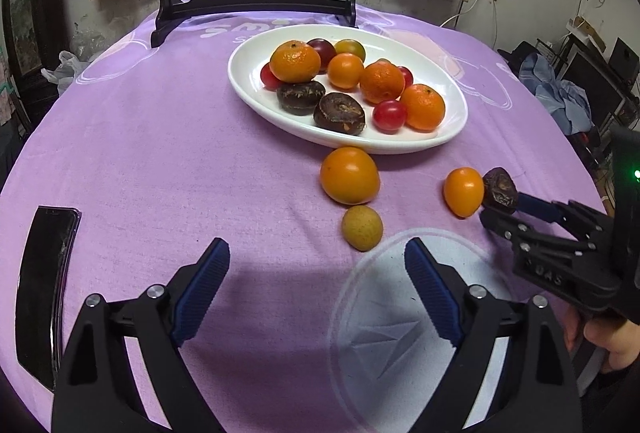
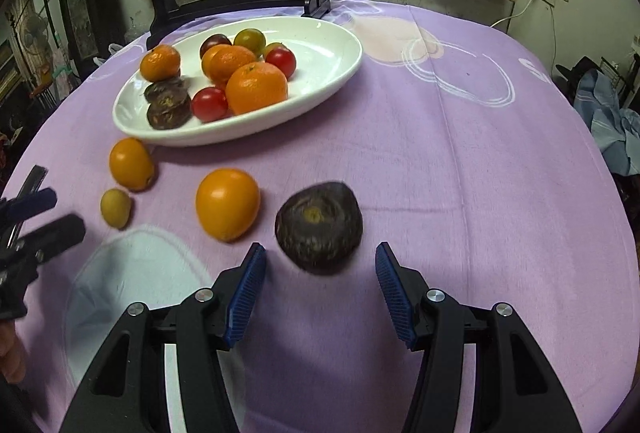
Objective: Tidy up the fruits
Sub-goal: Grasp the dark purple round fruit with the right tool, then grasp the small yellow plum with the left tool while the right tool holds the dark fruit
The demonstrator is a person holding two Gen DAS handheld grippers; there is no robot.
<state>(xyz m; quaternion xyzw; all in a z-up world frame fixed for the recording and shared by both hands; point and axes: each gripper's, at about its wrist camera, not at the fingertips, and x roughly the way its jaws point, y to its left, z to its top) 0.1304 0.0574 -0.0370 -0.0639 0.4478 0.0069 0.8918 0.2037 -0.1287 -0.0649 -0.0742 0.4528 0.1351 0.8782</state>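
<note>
1. Purple cloth [image 2: 460, 161] covers the table; the white plate [image 2: 336, 73] of fruit sits upper left in the right wrist view.
2. Right gripper [image 2: 320, 285] stands apart, the dark fruit [image 2: 319, 227] just ahead, untouched.
3. Left gripper [image 1: 316, 285] stands wide apart, empty, at the bottom of its frame; a yellow fruit [image 1: 362, 227] lies beyond.

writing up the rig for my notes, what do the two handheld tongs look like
Both match. The left tongs are black plastic with angular linkage arms, silver round pivot bolts and two blue ribbed finger pads. The right tongs have the same black frame, silver bolts and blue ribbed pads. From the left wrist view, the right unit's black body carries raised lettering and a small green light. No sleeves are visible.
</note>
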